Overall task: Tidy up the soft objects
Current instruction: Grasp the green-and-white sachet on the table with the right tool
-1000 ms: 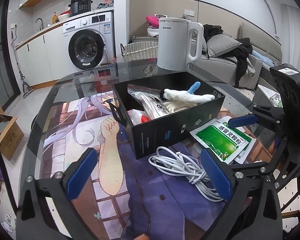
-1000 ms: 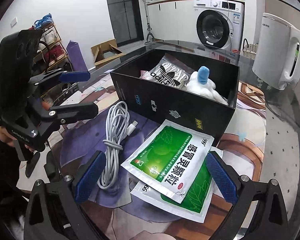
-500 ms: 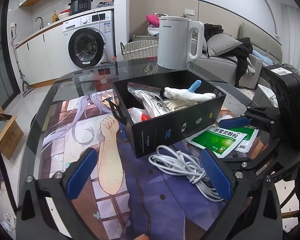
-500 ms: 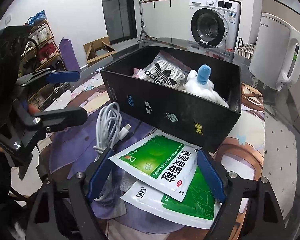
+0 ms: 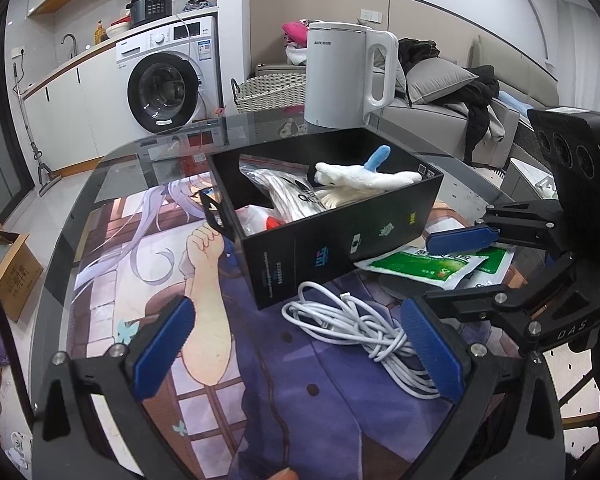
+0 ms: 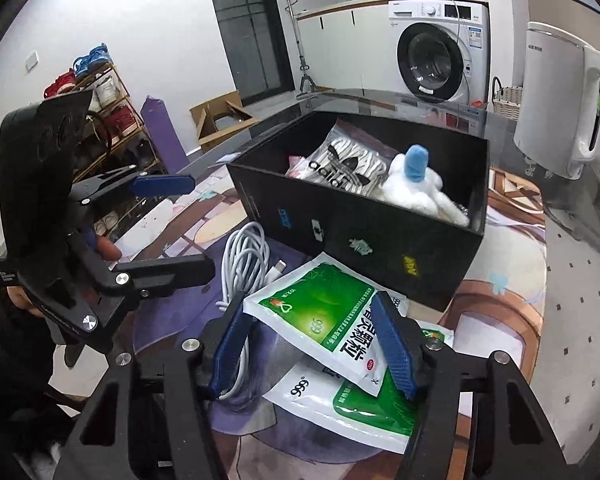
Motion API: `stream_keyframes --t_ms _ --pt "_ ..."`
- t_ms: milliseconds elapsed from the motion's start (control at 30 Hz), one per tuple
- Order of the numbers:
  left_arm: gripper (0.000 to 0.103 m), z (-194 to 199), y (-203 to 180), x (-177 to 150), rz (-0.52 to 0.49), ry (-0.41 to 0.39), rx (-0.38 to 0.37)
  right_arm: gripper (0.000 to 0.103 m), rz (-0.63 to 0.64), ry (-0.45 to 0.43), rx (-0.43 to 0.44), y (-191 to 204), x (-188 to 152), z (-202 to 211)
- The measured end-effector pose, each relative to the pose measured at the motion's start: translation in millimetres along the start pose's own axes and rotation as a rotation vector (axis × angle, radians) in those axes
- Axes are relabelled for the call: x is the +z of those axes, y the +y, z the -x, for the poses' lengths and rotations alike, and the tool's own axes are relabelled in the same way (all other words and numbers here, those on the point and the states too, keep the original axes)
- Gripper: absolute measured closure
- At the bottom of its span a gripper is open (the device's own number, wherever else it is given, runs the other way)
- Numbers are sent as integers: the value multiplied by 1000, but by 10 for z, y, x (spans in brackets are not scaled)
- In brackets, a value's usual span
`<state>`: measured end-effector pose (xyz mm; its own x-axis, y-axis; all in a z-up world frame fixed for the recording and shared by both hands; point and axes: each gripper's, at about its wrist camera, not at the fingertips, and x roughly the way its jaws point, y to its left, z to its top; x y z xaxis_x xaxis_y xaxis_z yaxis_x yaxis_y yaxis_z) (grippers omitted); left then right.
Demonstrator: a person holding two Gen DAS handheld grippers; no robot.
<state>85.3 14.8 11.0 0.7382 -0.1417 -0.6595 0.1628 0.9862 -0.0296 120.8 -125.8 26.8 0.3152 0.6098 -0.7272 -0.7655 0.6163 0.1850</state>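
A black box (image 5: 332, 240) (image 6: 352, 232) on the glass table holds a white plush toy with a blue tip (image 5: 364, 176) (image 6: 416, 184) and a bagged striped garment (image 6: 344, 160). Two green medicine sachets lie in front of it; the top sachet (image 6: 324, 312) (image 5: 424, 266) sits between the pads of my right gripper (image 6: 316, 344), whose jaws are half closed around it without clearly clamping it. A coiled white cable (image 5: 364, 324) (image 6: 244, 256) lies beside them. My left gripper (image 5: 296, 348) is open and empty above the cable.
A white kettle (image 5: 340, 76) (image 6: 560, 104) stands behind the box. The printed table mat (image 5: 148, 264) covers the near table. A wicker basket (image 5: 268, 92), washing machine and sofa lie beyond the table edge.
My right gripper has moved forward and down over the top sachet and its jaws have narrowed around it. The left gripper has stayed nearly still.
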Motion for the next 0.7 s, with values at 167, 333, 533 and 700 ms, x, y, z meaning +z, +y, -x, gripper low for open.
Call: stream_keyframes --t_ms 167,333,533,700 --pt "0 -34 -43 -16 -7 11 -14 44 -27 -14 -4 -60 2 100" --pt "0 -72 -84 -29 -17 27 -24 42 -66 -13 -12 -232 -24 180" --pt "0 -85 -109 -49 -15 33 -34 25 -124 1 -38 -400 -65 159" --pt "0 -107 -127 -62 2 45 -59 22 -171 6 -65 -525 -100 135"
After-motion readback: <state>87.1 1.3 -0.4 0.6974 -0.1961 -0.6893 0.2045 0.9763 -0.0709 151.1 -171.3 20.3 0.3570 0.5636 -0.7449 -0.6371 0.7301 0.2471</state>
